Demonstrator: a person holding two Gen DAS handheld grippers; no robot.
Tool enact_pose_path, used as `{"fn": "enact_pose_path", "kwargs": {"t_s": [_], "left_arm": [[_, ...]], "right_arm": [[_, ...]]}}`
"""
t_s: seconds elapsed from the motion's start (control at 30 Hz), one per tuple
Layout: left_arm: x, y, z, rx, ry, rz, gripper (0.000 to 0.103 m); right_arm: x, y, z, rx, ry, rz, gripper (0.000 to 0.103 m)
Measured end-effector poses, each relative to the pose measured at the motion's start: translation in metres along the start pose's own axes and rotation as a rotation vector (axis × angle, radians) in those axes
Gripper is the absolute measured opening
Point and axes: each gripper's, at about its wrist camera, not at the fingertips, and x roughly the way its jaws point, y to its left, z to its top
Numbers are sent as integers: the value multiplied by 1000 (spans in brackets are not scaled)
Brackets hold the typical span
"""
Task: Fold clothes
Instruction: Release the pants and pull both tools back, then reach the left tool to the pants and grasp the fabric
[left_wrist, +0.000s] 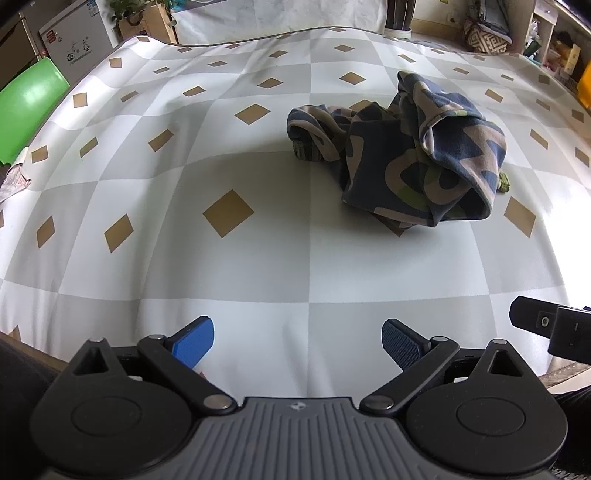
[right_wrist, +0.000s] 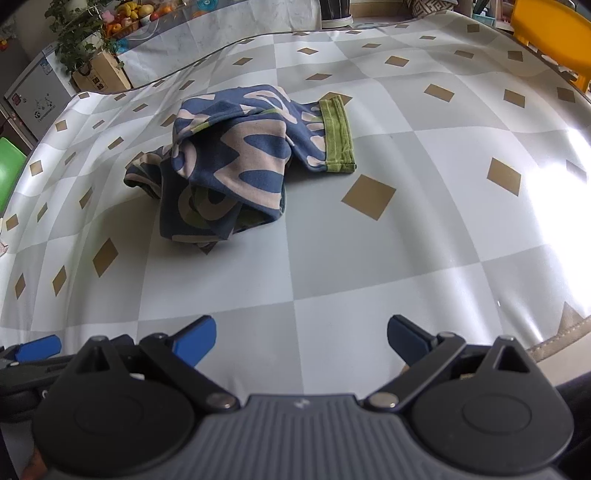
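Observation:
A crumpled garment in navy with beige shapes lies bunched on the checked tablecloth, right of centre in the left wrist view. From the right wrist it shows as the same heap, left of centre, with a green cuff sticking out to the right. My left gripper hovers near the table's front edge, open, with nothing between its blue fingers. My right gripper is likewise open and empty, well short of the cloth. Each gripper shows at the other view's edge: right one, left one.
The tablecloth is grey and white with tan diamonds. A green chair stands at the left, a yellow chair at the far right. A white fridge, a plant in a box and shelves sit beyond the table.

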Motion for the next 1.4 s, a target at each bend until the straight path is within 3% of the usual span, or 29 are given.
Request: {"fn": "enact_pose_path", "kwargs": {"t_s": [0.47,0.9,1.17,1.4], "left_arm": [[-12,-9,-5,51,-58,37,98],[-17,-8,-5,24,-64,27,98],[-18,-2,2,-41,-48,-35,98],[-21,-15,24,24,-73,-59,98]], "right_arm": [[-3,1,3,12,-30,34,99],[-10,-7,5,56,-57,69,96],[-13,-13,9,93,-63,98,91],[-11,-14,28,69,-49,75,88]]}}
